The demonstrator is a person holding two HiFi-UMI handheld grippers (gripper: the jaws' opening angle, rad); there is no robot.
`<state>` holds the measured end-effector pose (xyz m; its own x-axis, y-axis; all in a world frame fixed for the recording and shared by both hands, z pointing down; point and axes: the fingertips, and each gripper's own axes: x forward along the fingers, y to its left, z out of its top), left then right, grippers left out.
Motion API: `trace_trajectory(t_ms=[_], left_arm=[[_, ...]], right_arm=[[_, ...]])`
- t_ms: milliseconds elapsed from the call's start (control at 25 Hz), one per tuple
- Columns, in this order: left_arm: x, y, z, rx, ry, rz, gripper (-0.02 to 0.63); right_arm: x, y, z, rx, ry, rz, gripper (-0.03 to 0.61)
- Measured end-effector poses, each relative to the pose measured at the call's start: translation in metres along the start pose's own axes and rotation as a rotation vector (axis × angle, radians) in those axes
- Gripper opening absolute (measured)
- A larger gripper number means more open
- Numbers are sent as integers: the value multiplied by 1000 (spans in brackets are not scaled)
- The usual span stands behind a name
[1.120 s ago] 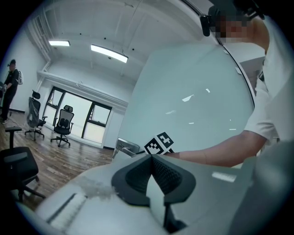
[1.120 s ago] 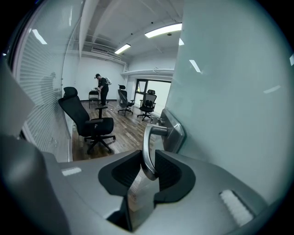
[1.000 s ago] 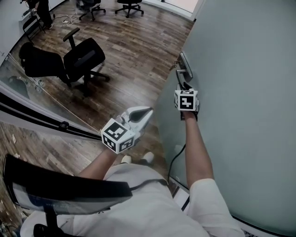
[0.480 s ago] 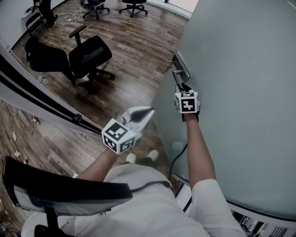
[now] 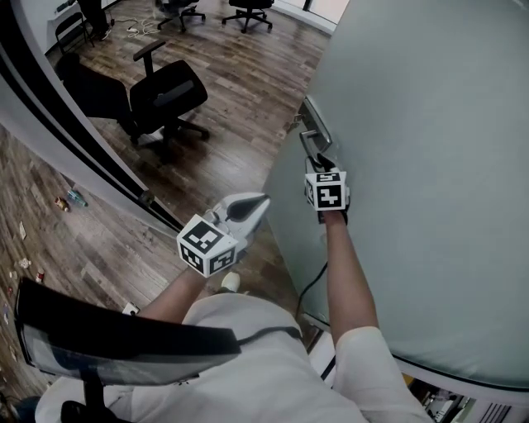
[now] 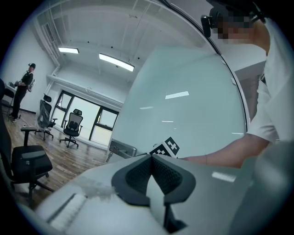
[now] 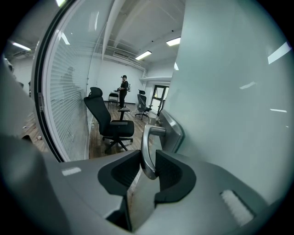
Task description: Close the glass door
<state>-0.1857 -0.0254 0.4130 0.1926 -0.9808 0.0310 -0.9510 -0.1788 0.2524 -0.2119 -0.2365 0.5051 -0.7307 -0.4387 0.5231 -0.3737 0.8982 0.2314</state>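
The door [image 5: 430, 165] looks heavy, stiff, fragile glass; best hold is the handle [image 7: 146, 140], frame centre. Right gripper [image 7: 148, 158] jaws pinch it; left gripper [image 6: 151, 161] jaws are pressed together.

A black office chair [image 5: 169, 92] stands on the brown wooden floor [image 5: 248, 91], with a second dark chair [image 5: 89, 89] just beside it, near a black-framed glass wall [image 7: 69, 96]. More chairs [image 5: 248, 10] stand well apart at the far end, where a person in a cap [image 7: 123, 92] stands. Long ceiling lights [image 6: 116, 62] are lit, and small litter [image 5: 68, 200] lies on the floor.
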Motion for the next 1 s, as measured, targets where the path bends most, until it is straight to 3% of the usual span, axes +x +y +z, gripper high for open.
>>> trace_trajectory(t_ms=[480, 1000], left_arm=[[-33, -28, -2, -5, -20, 131, 5], [-124, -66, -32, -7, -28, 297, 5]], right_arm=[[-17, 38, 5, -24, -33, 56, 107], [-51, 102, 0, -59, -59, 119, 106]])
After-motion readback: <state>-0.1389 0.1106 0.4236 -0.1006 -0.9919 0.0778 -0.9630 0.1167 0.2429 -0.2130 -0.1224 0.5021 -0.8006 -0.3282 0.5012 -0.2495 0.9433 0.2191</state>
